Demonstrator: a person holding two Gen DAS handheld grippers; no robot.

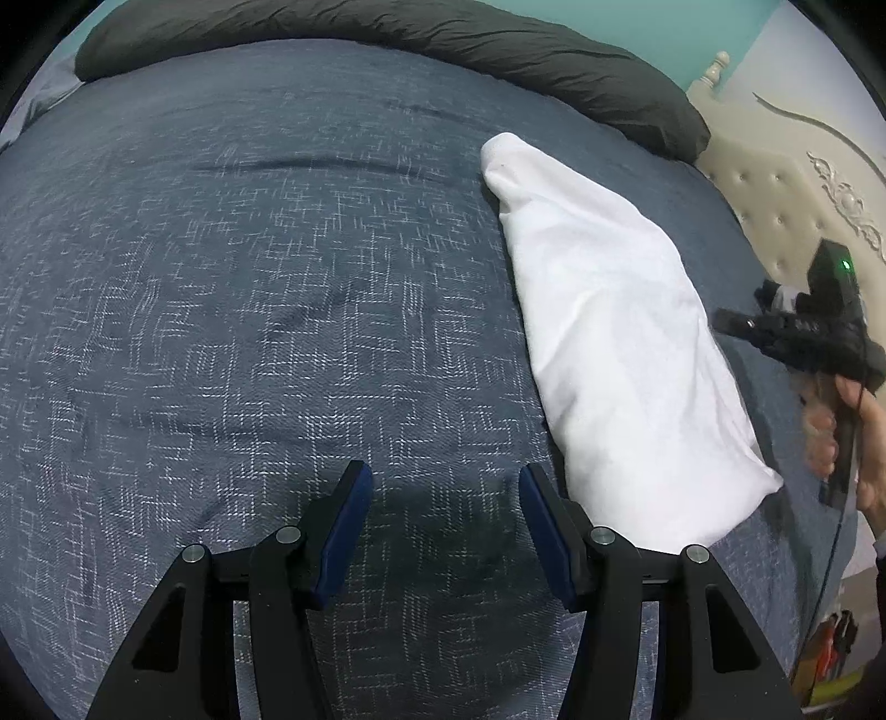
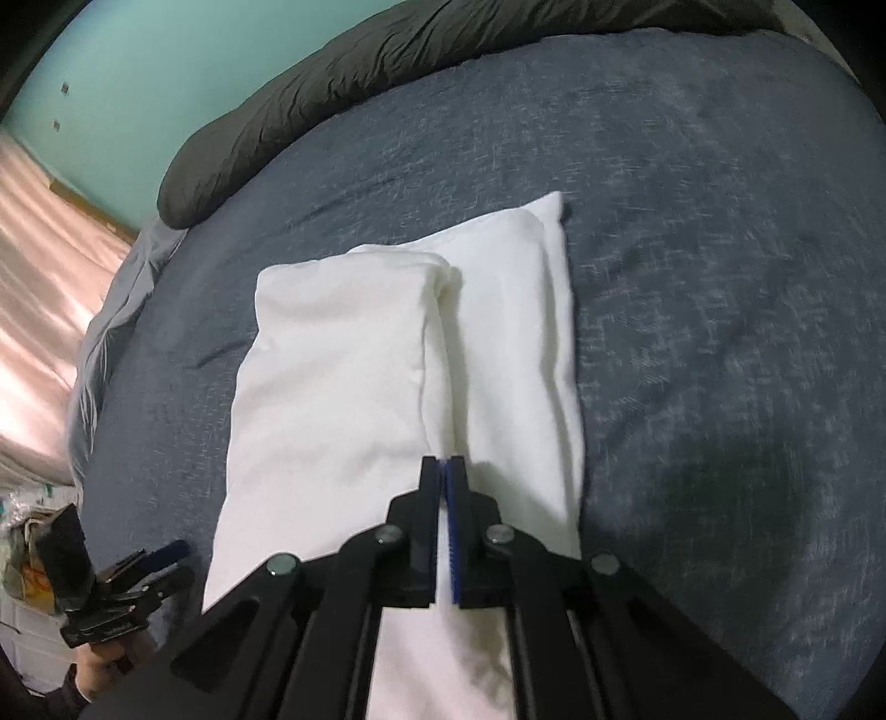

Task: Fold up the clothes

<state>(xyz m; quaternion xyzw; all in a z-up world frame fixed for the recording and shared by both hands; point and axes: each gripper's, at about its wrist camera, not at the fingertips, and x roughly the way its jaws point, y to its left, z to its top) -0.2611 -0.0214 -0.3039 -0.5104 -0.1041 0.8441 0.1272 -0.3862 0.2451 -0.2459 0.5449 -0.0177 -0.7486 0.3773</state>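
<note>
A white garment (image 1: 609, 332), folded into a long strip, lies on the blue patterned bedspread (image 1: 249, 277). In the right wrist view the white garment (image 2: 387, 360) shows two layers, a narrower fold lying on its left half. My left gripper (image 1: 443, 482) stands open over bare bedspread, just left of the garment's near end, with nothing between its pads. My right gripper (image 2: 444, 462) is shut and points down at the garment's near middle; I see no cloth pinched in it. From the left wrist view the right gripper (image 1: 720, 321) hovers by the garment's right edge, held by a hand (image 1: 864, 443).
A dark grey rolled duvet (image 1: 443, 50) lies along the far edge of the bed. A cream tufted headboard (image 1: 786, 183) stands at the right. The bed's edge with grey sheet (image 2: 111, 332) drops off at the left of the right wrist view, beside clutter (image 2: 33, 543).
</note>
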